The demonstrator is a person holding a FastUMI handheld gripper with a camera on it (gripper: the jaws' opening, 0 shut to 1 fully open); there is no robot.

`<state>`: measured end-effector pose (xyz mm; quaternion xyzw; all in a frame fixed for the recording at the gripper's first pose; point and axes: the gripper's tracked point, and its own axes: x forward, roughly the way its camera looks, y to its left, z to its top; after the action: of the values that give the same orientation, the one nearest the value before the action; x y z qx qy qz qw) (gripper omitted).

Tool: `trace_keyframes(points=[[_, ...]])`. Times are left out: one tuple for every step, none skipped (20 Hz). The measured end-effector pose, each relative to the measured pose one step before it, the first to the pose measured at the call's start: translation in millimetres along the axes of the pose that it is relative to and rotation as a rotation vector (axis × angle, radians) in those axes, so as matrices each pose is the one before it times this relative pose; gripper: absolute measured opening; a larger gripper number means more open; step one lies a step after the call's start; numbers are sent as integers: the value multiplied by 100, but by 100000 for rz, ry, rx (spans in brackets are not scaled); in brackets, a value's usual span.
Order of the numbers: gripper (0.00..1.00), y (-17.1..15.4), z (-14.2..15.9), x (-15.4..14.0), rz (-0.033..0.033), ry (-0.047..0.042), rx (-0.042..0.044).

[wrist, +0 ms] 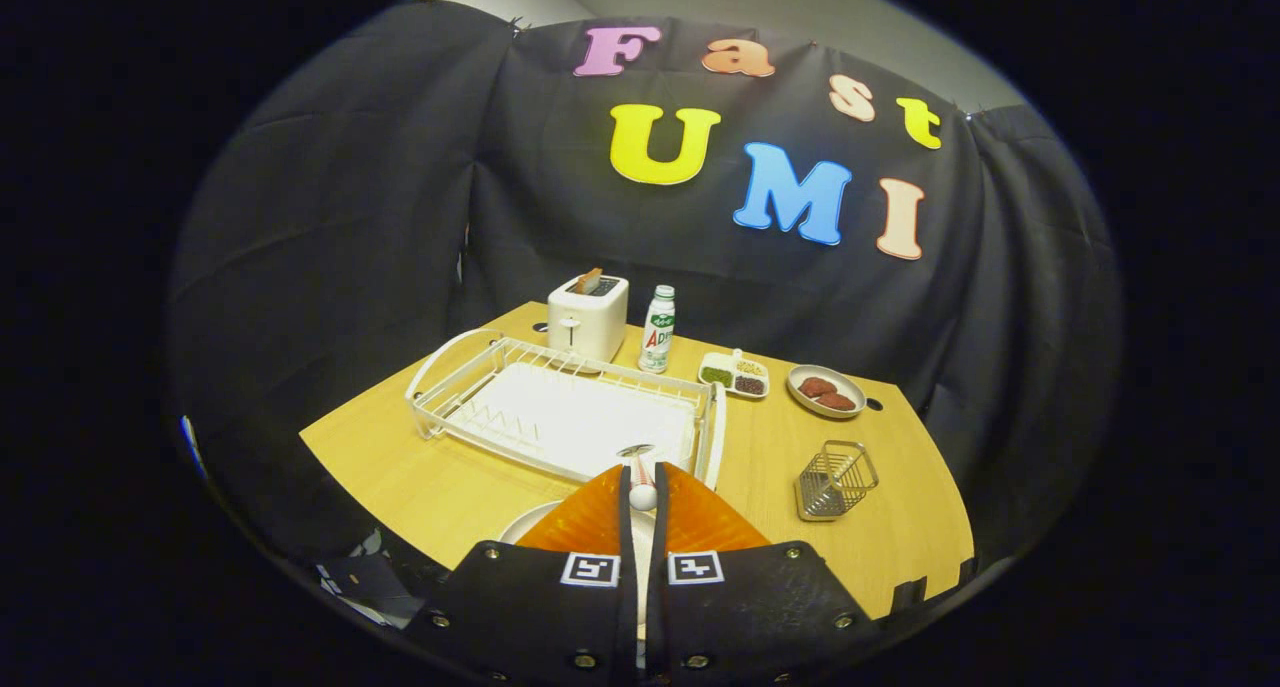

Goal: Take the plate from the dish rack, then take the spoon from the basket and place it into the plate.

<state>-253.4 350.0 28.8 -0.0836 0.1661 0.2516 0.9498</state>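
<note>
A: Wire basket (835, 481) on the wooden table (430, 487) looks empty, and so does the white dish rack (565, 407). So which step is this?

B: The last one, I'd judge. The gripper (641, 495) has its fingers drawn together on the spoon (640, 477); the bowl of the spoon pokes out just ahead of the tips. The plate (530, 525) lies on the table right under the fingers, near the rack's front edge.

A: What does the next move call for?

B: Lowering the spoon over the plate, then parting the fingers so it settles inside the rim rather than sliding off.

A: Any writing you can read?

B: The bottle (657, 329) beside the toaster (588, 315) carries a green and red label, too small to read. The gripper body bears two square black-and-white markers, no words.
</note>
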Motion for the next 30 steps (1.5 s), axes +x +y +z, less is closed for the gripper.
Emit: trace_keyframes(points=[[4, 565, -446, -58, 1723, 732, -142], [3, 419, -406, -152, 1312, 689, -164], [4, 379, -448, -116, 1164, 713, -300], [4, 274, -505, -10, 997, 926, -490], [4, 176, -415, 73, 771, 795, -384], [4, 228, -492, 182, 814, 953, -243], [4, 167, -394, 175, 668, 649, -8], [3, 164, -452, 189, 509, 736, 340], [3, 165, -476, 213, 425, 1318, 964], [4, 97, -728, 360, 758, 1502, 1554], [3, 133, -489, 301, 356, 1356, 1217], [4, 15, -377, 279, -104, 1176, 562], [3, 53, -402, 209, 142, 1273, 249], [4, 139, -257, 316, 640, 834, 99], [4, 127, -211, 355, 717, 482, -81], [4, 104, -145, 242, 749, 406, -114], [4, 81, -80, 236, 590, 132, -169], [4, 97, -257, 204, 393, 381, -343], [4, -87, -176, 61, -301, 300, -553], [6, -136, -5, 33, -501, 118, -521], [9, -86, -189, 199, -291, 322, -249], [12, 12, -125, 137, 325, 434, 235], [12, 42, -146, 125, 129, 725, 298], [13, -149, -56, 80, -227, 516, 184], [15, -168, 29, -67, -535, 128, -37], [18, -143, 219, -47, -389, -208, -168], [19, -150, 76, -50, -552, -388, -203], [31, -312, 238, -91, -926, -324, -371], [33, -137, 270, -19, -385, -552, -86], [33, -172, 302, -68, -374, -589, 19]])
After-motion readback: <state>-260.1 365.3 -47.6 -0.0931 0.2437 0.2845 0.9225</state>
